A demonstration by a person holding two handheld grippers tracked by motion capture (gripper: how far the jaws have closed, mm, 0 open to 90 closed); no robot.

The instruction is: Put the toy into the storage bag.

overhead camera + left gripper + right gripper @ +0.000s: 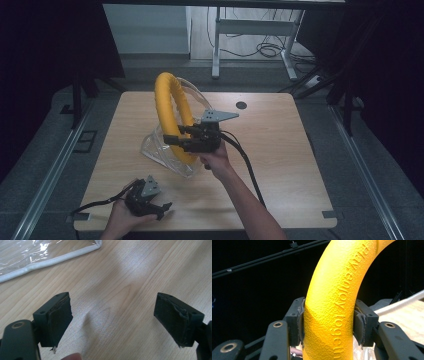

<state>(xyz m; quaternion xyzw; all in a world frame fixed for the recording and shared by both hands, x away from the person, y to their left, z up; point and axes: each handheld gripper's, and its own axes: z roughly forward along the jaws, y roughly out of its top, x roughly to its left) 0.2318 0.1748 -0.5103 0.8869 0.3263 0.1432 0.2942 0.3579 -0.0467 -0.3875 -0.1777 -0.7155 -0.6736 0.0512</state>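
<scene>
The right claw [172, 140] grips the textured yellow foam ring [169, 107], held upright above the clear plastic bag [152, 148] at desk [280, 150] centre; the left claw [162, 210], open and empty, rests nearer the bag's front edge

A yellow ring [171, 112] with a pebbled skin and raised lettering along its curve stands upright on edge, partly inside a clear plastic bag [160, 147] with white piping. The bag sits crumpled at mid-surface [280, 150], its mouth open around the ring's lower half.
</scene>
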